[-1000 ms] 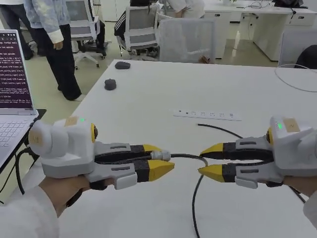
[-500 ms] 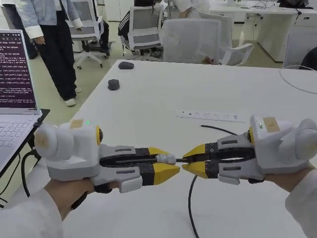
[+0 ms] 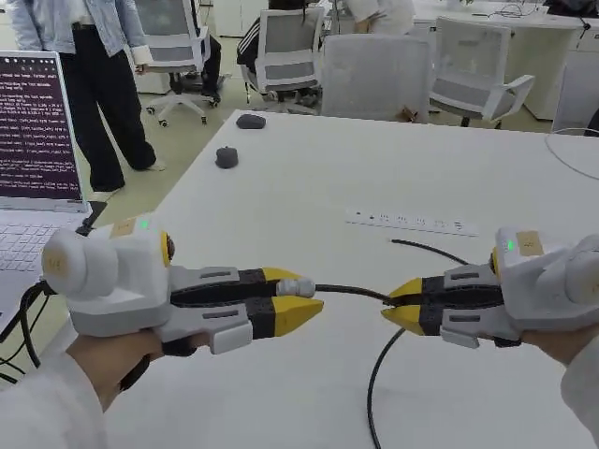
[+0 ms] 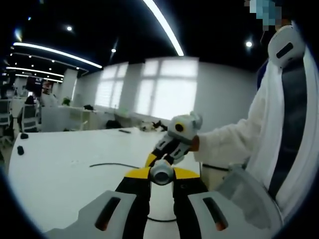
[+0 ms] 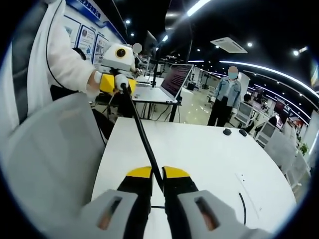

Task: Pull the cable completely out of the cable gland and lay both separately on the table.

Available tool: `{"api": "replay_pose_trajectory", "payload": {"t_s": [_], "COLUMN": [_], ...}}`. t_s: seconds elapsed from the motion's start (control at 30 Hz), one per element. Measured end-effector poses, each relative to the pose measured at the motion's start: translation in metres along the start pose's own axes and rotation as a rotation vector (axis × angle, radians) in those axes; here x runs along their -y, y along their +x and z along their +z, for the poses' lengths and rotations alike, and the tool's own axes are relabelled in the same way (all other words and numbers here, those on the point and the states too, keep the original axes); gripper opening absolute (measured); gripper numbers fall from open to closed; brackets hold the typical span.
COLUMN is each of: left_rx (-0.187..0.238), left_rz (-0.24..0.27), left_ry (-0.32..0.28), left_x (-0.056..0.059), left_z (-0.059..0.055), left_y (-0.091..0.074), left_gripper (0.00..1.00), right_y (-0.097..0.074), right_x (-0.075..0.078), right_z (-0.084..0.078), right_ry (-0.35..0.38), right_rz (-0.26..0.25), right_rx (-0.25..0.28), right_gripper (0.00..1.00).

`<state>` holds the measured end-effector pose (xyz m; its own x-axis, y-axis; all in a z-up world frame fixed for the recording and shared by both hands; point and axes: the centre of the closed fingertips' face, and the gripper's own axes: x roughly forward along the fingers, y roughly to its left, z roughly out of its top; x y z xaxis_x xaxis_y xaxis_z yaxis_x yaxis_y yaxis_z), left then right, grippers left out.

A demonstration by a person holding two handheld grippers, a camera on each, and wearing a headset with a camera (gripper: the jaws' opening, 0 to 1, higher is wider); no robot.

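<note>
While the left claw point(image 3: 307, 294) is pinching the cable gland point(image 3: 296, 286) above the counter point(image 3: 309, 187), more cable point(image 3: 351, 291) is spanning the gap than half a second ago; the right claw point(image 3: 397, 304), clamping that cable, is drawing it out, but not yet free.

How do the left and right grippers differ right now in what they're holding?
The left gripper is shut on the pale, stubby cable gland; the right gripper is shut on the thin black cable. The left points rightward in the head view, the right leftward. Both hover above the table, tips facing.
</note>
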<state>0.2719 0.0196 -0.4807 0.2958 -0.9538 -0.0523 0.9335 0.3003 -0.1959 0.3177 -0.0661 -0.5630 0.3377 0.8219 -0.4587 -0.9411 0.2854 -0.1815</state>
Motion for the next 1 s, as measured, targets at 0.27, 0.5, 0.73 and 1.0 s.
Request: {"api": "replay_pose_trajectory", "payload": {"t_s": [0.27,0.5,0.73,1.0], "left_rx": [-0.005,-0.007,0.000,-0.004], "left_rz": [0.015,0.029,0.059,0.105], "left_ry": [-0.022,-0.071,-0.124,-0.180], "left_x": [-0.007,-0.012,-0.019,-0.033], "left_z": [-0.007,-0.022,-0.034,-0.049], "left_y": [-0.004,0.004,0.006,-0.002], "left_gripper": [0.16,0.16,0.16,0.16], "right_y": [0.007,0.032,0.058,0.084], "right_x": [0.049,0.084,0.129,0.147], "right_z": [-0.042,-0.080,-0.117,-0.157], "right_ry": [0.157,0.227,0.364,0.506], "right_rz": [-0.111,-0.176,-0.284,-0.338], "right_rx": [-0.049,-0.149,-0.225,-0.237], "right_gripper": [0.03,0.04,0.03,0.03]}}
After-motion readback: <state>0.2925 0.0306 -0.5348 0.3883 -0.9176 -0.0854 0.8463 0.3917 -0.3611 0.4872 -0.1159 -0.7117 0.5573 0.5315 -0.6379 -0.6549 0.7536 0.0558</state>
